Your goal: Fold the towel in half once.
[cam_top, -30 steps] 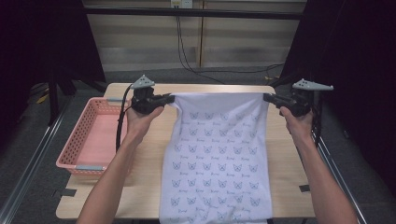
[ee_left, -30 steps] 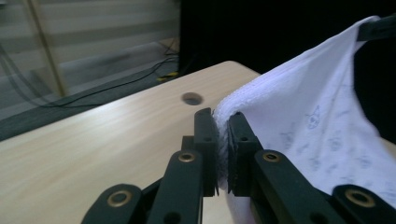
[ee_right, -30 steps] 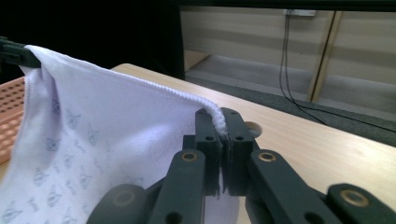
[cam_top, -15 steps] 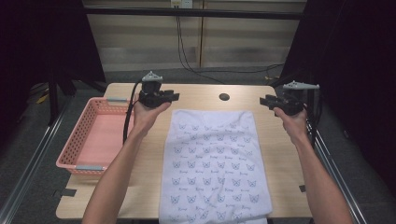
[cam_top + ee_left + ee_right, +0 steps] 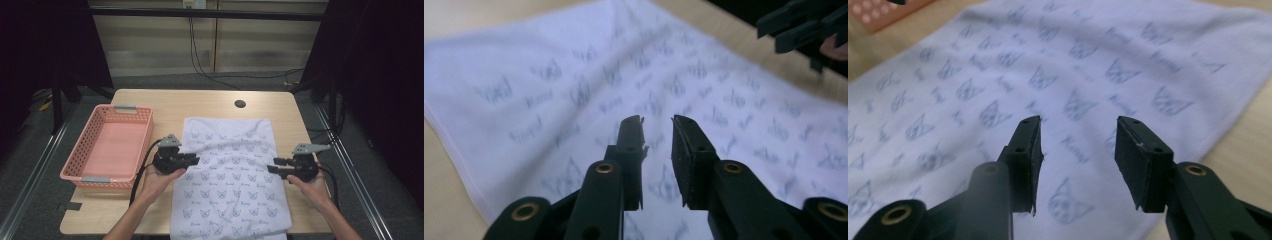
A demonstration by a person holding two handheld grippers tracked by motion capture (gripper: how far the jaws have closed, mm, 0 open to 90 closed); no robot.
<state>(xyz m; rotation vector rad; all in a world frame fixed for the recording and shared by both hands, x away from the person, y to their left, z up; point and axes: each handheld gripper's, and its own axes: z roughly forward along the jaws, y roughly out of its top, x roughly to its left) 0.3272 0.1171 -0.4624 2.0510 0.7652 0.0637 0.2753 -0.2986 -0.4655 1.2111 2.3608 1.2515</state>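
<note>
A white towel (image 5: 230,175) printed with small blue cat faces lies flat on the wooden table (image 5: 165,105), its near end hanging over the front edge. My left gripper (image 5: 192,160) hovers low at the towel's left edge, halfway down its length. Its jaws have just been closing and stand a little apart with nothing between them (image 5: 658,122), over the towel (image 5: 574,75). My right gripper (image 5: 272,169) is at the towel's right edge. Its jaws have just been opening and stand wide and empty (image 5: 1079,125) above the towel (image 5: 1073,60).
An empty pink plastic basket (image 5: 72,162) stands on the table's left side, close to my left hand. A round cable hole (image 5: 240,104) sits near the far edge. Bare wood borders the towel on both sides.
A second ago both grippers held the towel's far corners up. They let go, the towel settled flat, and both hands came back toward the person and down to the towel's side edges.
</note>
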